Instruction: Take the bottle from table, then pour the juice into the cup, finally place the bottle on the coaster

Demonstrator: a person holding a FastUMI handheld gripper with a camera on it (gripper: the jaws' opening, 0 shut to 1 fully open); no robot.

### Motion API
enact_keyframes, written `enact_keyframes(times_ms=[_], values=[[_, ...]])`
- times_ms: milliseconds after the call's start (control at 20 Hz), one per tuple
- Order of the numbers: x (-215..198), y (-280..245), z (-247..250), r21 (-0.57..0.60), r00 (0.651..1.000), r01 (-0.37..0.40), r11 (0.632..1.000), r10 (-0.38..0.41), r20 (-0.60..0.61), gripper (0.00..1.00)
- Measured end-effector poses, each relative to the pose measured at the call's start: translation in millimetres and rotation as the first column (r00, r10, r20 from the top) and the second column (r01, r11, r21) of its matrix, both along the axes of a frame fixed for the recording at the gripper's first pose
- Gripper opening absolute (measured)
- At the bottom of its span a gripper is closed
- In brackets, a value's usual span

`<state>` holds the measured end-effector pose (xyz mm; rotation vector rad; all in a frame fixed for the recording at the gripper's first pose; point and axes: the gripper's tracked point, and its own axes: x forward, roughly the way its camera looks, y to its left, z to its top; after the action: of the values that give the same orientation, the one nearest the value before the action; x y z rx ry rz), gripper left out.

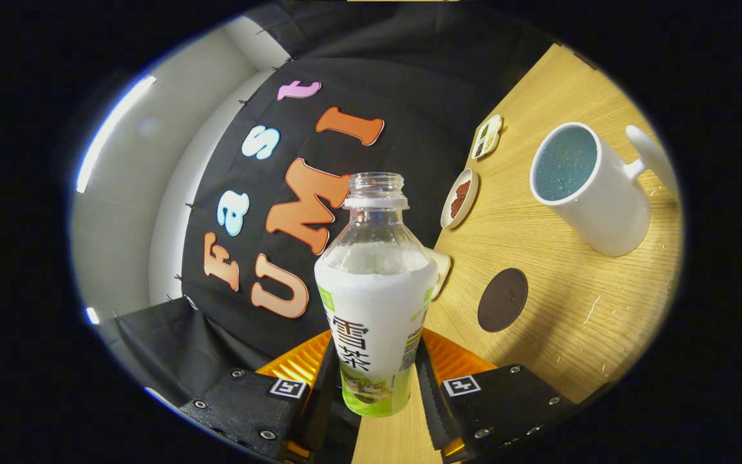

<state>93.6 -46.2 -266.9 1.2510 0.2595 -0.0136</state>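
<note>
Gripper (374, 380) clamped on the bottle (374, 296): both fingers press its lower sides, jaws narrowed to the bottle's width. Bottle is clear plastic, uncapped, threaded neck, white-and-green wrap label, pale contents up to the shoulder. View is tilted. Wood-grain table (570, 309) lies to the right. On it, near the bottle, a flat round dark coaster (503, 299); farther right, a white glazed cup (593, 187) with handle, speckled blue inside. Beyond: a small round dish (460, 198) and a small oblong dish (487, 136).
</note>
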Motion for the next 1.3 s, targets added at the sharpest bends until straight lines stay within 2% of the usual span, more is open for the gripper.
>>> enact_keyframes(times_ms=[500,750,900,1300], values=[[18.6,-13.3,-3.9,0.235,0.998,0.058,0.970,-0.048,-0.047,0.62],[23.8,-23.7,-5.0,0.312,0.992,0.113,0.943,-0.091,-0.085,0.62],[25.1,-33.7,-5.3,0.374,0.986,0.155,0.915,-0.123,-0.109,0.62],[19.4,-40.5,-7.6,0.436,0.977,0.197,0.878,-0.141,-0.158,0.62]])
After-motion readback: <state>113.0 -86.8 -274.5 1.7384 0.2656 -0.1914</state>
